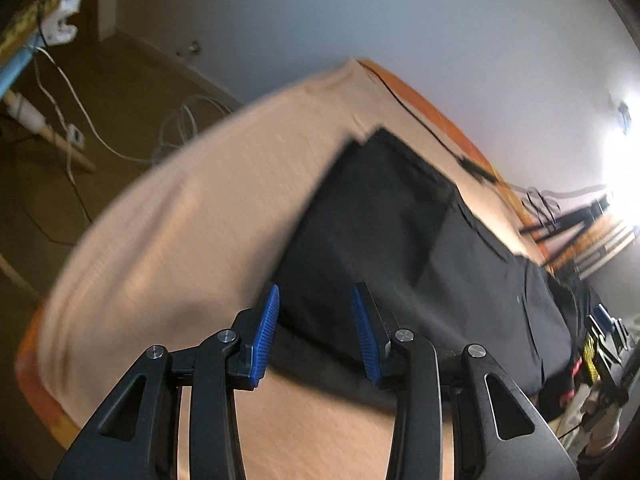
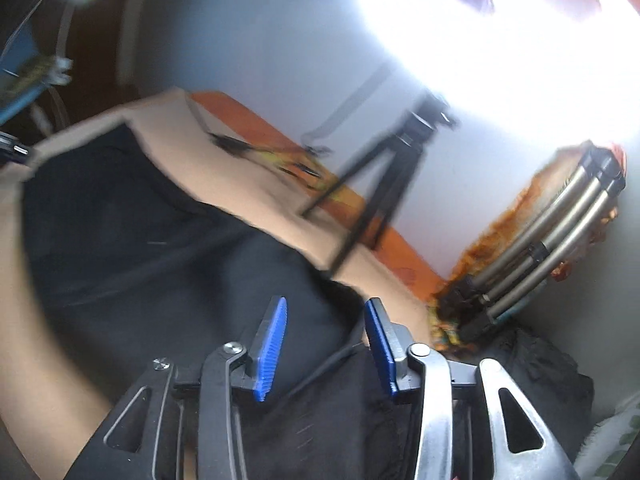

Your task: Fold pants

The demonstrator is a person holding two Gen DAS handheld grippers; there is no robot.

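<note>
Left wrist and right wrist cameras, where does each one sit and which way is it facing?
Left wrist: sits on the left hand-held gripper, facing down over the black pants on the peach sheet; its own open blue-padded fingers show.
Right wrist: sits on the right hand-held gripper, facing down over the pants toward a tripod; its open fingers show.
Shared: pants, sheet, orange bed edge.

No legible text, perhaps from blur.
</note>
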